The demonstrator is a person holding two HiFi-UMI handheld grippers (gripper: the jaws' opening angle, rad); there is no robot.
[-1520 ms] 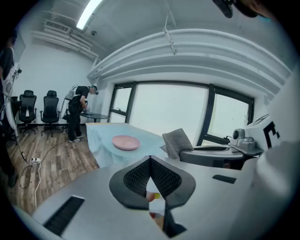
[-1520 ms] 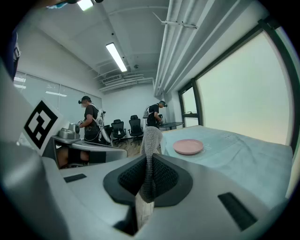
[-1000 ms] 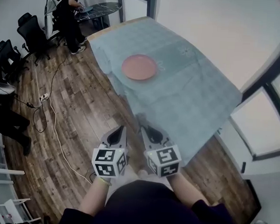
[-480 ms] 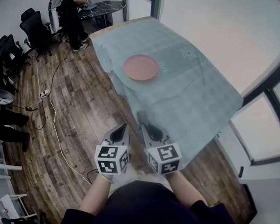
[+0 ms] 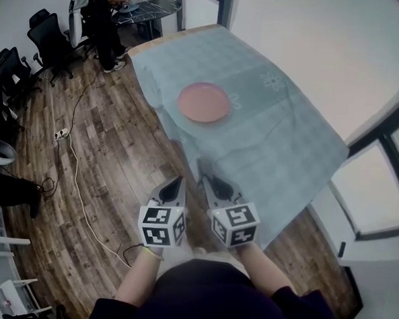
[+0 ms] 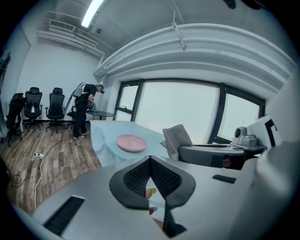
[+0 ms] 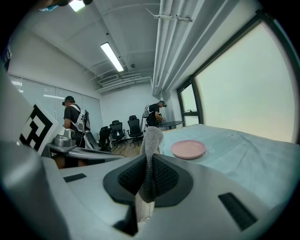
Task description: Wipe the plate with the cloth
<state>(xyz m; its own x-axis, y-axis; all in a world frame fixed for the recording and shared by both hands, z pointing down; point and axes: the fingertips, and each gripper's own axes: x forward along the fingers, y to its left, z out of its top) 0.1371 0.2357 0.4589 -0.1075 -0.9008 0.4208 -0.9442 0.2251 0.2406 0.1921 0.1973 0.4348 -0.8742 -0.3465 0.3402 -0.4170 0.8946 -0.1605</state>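
Two grippers hang near the person's body, well short of the table (image 5: 288, 147): the right gripper (image 7: 149, 174) clamped on the grey cloth (image 7: 151, 139), the left gripper (image 6: 150, 165) closed, apparently on nothing. The pink plate (image 5: 203, 102) sits mid-table, unwiped. Next, likely, carry the cloth forward onto it.

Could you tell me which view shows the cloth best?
Left gripper view: the cloth shows its broad knitted face. The right gripper view has it edge-on in the right gripper; the head view barely shows it.

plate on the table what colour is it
The plate is plain pink, with no pattern visible; it shows best in the head view.
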